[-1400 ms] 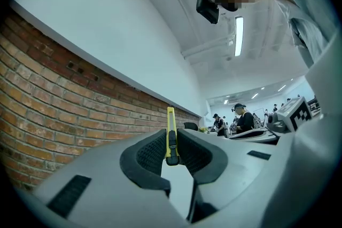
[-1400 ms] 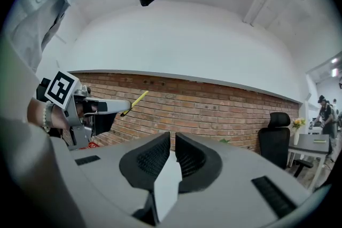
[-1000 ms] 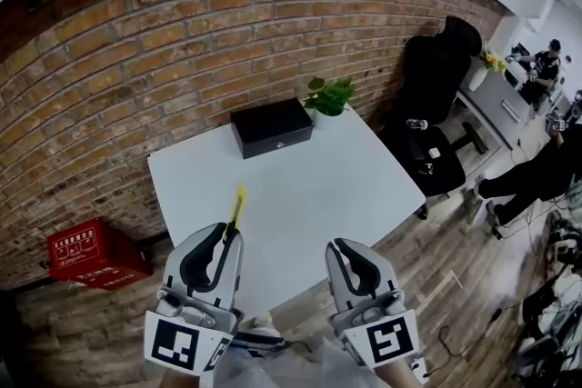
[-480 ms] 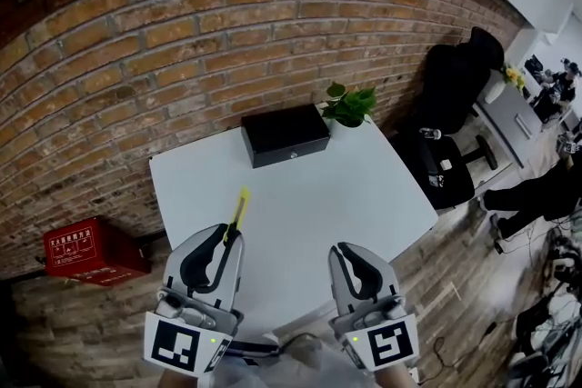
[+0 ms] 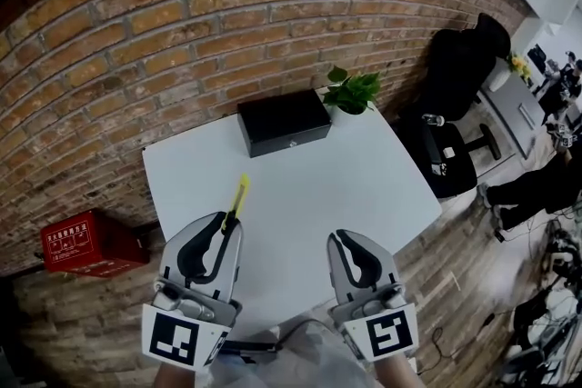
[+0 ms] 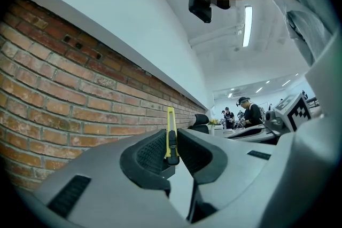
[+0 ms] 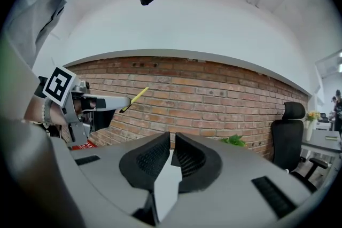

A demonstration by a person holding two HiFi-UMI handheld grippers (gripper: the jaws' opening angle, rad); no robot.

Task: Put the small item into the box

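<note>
Directly behind the white table (image 5: 346, 186) runs a brick wall (image 5: 182, 32), and everything else in the room sits around that table. Off the table's right side stands a black office chair (image 5: 459, 77). On the floor off its left side is a red crate (image 5: 91, 243). At the table's far edge lies the black box (image 5: 284, 121), lid closed, with a small green plant (image 5: 353, 91) just beside it at the table's far right corner. Over the table's near edge the person holds both grippers side by side, apart from each other. The left gripper (image 5: 227, 224) has its jaws clamped on a slim yellow item (image 5: 239, 195), which sticks out past the tips toward the table's far side, well short of the box. The right gripper (image 5: 338, 239) has its jaws drawn all but together, with nothing between them.
</note>
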